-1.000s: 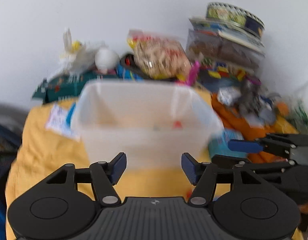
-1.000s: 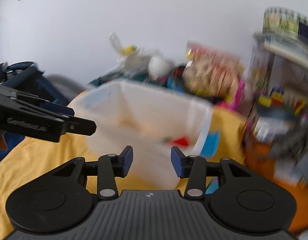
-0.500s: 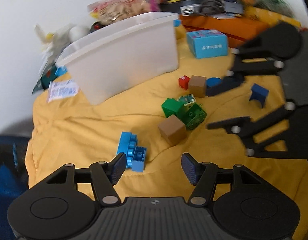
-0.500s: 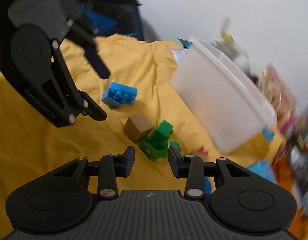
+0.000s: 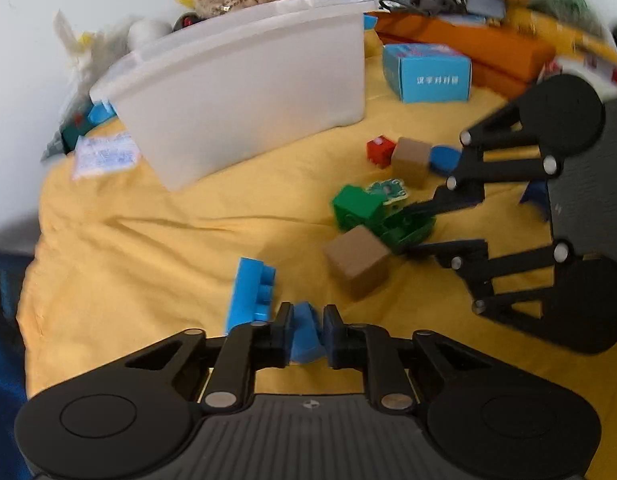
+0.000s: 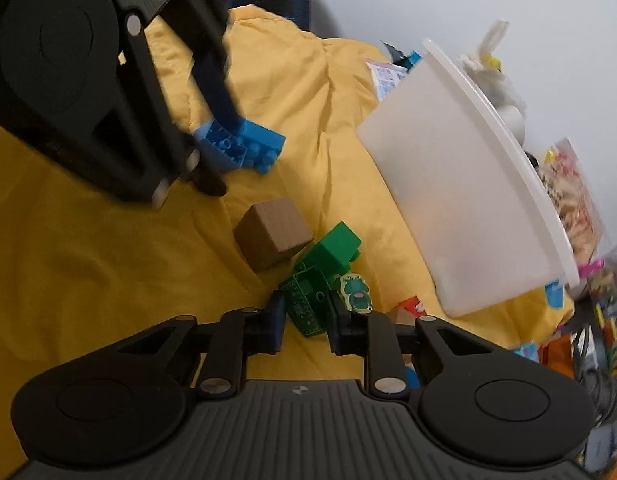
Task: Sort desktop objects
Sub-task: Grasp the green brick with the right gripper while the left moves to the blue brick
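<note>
On my left, my left gripper [image 5: 306, 330] is pressed down onto the yellow cloth [image 5: 148, 248], its pads clamped on the near end of the blue brick pair [image 5: 254, 294]; the far half of that piece sticks out to the left of my fingers. Behind it the white plastic bin [image 5: 248, 92] stands on the cloth, tilted in my view; its walls are cloudy and I cannot tell what lies inside. In the middle, a brown cube [image 5: 358, 262] sits touching a green block [image 5: 358, 206], and beyond them a red block [image 5: 380, 151], a second brown cube [image 5: 410, 160] and a blue disc [image 5: 444, 158] lie in a row, touching. A closed light-blue carton [image 5: 428, 72] rests behind these, near the bin's right end. On my right, my right gripper [image 6: 306, 318] is still closing its jaws, and the flat green piece [image 6: 304, 306] is between them with the pads against its sides.
</note>
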`<action>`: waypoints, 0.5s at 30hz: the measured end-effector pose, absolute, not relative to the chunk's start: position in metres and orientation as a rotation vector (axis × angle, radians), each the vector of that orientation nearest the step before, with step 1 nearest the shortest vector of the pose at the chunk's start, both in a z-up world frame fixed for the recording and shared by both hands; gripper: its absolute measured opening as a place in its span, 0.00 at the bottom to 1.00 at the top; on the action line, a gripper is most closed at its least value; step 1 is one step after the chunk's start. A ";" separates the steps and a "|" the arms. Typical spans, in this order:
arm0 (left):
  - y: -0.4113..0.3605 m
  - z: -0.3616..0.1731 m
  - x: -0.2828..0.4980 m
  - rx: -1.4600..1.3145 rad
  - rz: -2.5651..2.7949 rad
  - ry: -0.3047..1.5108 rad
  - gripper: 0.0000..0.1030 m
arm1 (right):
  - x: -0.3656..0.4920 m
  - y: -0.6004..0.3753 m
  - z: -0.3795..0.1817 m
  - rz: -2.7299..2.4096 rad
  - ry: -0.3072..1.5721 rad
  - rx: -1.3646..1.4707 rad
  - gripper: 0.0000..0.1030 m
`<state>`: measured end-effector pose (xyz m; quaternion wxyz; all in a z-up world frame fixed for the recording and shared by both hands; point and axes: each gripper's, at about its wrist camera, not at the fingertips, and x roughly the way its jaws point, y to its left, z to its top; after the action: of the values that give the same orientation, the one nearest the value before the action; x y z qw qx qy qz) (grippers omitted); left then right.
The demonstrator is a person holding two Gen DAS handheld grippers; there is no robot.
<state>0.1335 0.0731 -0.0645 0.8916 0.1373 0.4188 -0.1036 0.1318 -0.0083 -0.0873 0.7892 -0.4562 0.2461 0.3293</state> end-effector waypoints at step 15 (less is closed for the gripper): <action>0.070 -0.048 0.085 0.123 -0.174 0.831 0.46 | 0.156 -0.105 -0.048 0.710 0.994 0.023 0.16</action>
<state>0.0852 0.0701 -0.0478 0.9095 0.0595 0.4027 -0.0842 0.1557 -0.1052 -0.0480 0.8192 0.0107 0.4666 0.3334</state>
